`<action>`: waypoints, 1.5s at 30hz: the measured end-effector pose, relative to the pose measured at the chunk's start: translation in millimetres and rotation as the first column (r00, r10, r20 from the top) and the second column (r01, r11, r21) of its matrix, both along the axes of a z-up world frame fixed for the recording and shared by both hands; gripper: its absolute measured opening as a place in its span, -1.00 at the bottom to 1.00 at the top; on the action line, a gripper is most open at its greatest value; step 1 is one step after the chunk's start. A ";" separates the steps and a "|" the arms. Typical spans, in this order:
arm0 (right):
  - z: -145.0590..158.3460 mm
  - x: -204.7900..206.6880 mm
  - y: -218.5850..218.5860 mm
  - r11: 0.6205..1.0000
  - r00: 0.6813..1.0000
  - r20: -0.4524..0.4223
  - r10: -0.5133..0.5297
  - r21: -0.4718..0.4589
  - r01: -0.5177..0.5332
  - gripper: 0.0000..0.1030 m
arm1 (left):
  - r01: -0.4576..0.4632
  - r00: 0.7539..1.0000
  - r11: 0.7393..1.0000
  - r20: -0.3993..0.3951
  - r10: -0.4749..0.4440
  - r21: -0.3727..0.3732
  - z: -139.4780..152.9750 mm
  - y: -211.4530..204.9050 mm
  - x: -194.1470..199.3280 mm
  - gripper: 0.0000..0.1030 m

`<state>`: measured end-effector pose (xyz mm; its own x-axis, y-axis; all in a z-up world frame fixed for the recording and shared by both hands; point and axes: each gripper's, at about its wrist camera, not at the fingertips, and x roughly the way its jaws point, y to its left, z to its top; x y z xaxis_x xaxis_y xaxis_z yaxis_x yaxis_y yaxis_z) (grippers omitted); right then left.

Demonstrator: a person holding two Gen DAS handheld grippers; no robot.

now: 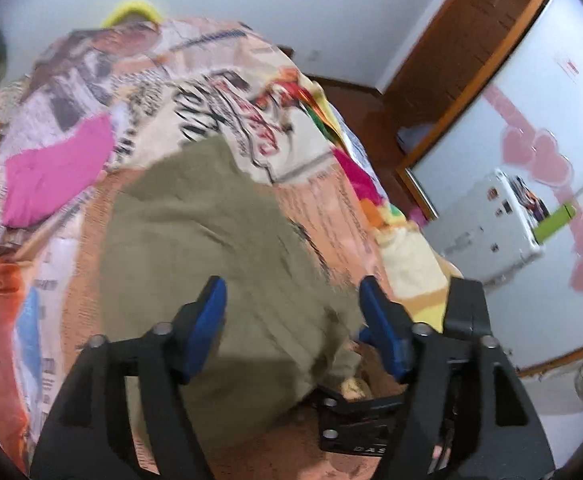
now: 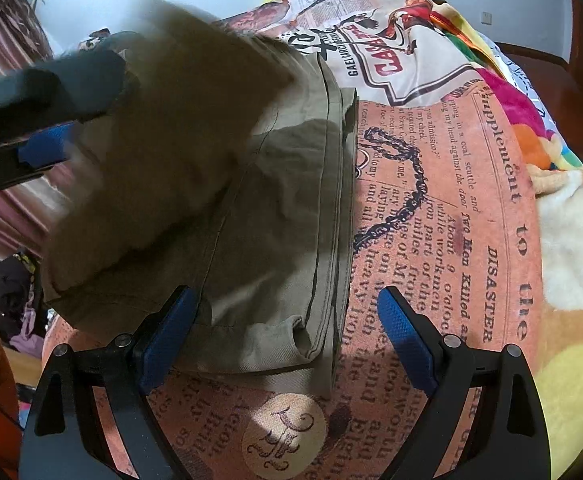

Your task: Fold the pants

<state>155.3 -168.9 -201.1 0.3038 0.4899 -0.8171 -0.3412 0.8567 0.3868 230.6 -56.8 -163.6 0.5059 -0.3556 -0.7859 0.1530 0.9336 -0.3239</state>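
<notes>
Olive-green pants (image 1: 211, 220) lie folded on a bed covered by an orange newspaper-print blanket (image 1: 311, 184). My left gripper (image 1: 291, 294) hangs just over the cloth, open, with nothing pinched between its blue pads. In the right wrist view the pants (image 2: 283, 220) lie in flat layers, and a blurred flap (image 2: 163, 140) of them stands raised at the upper left. The left gripper (image 2: 51, 136) shows beside that flap, blurred. My right gripper (image 2: 285, 296) stands open over the near corner of the pants, with cloth under its left finger and blanket (image 2: 431, 208) under its right.
A pink cloth (image 1: 55, 176) lies on the bed to the left of the pants. A multicoloured plush blanket (image 2: 531, 132) is bunched along the bed's right edge. Beyond it stand a white box (image 1: 483, 224) and a wooden-framed door panel (image 1: 471, 80).
</notes>
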 end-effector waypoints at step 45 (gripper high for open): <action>13.6 -10.9 -43.9 0.987 0.990 0.036 -0.138 -0.083 0.140 0.80 | -0.087 0.966 0.854 -0.167 0.198 0.513 -139.6 107.9 95.2 1.00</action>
